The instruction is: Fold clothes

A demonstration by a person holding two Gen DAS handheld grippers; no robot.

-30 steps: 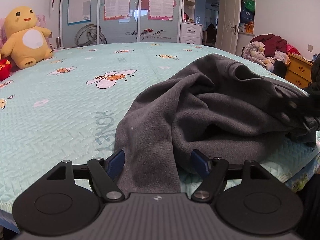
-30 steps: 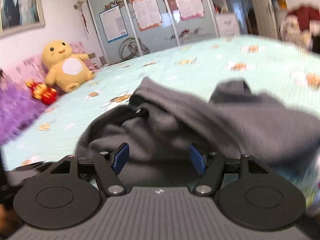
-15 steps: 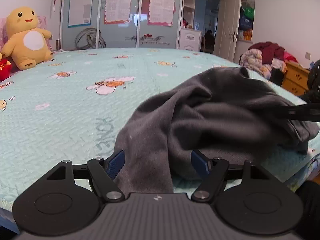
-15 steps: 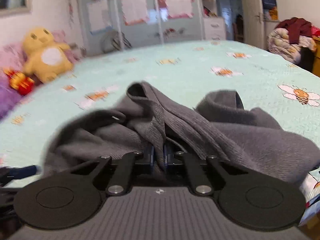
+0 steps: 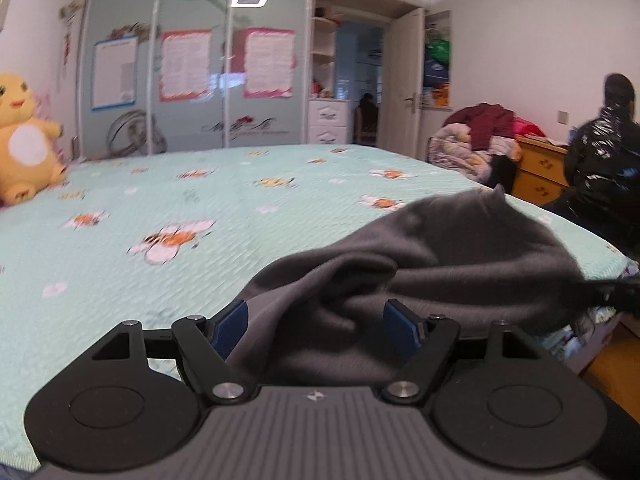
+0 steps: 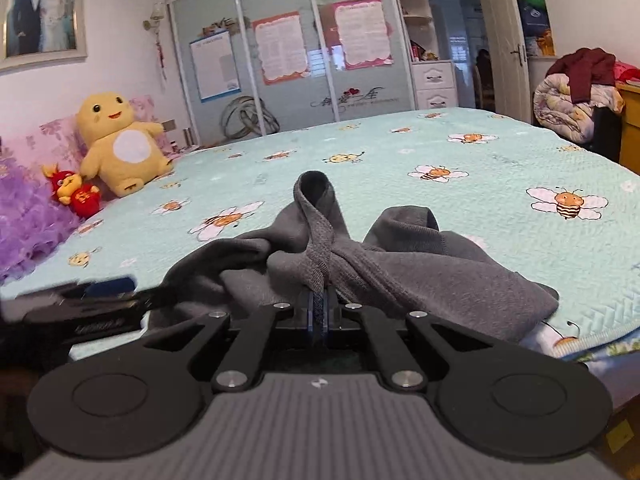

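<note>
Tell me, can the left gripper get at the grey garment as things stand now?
Probably yes: the grey garment already lies between the opening left gripper, and nothing blocks it.

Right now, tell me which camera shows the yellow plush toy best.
The right wrist view: the yellow plush toy sits whole and sharp beside a small red toy. The left wrist view catches the plush toy only at its edge, partly cut off and blurred.
</note>
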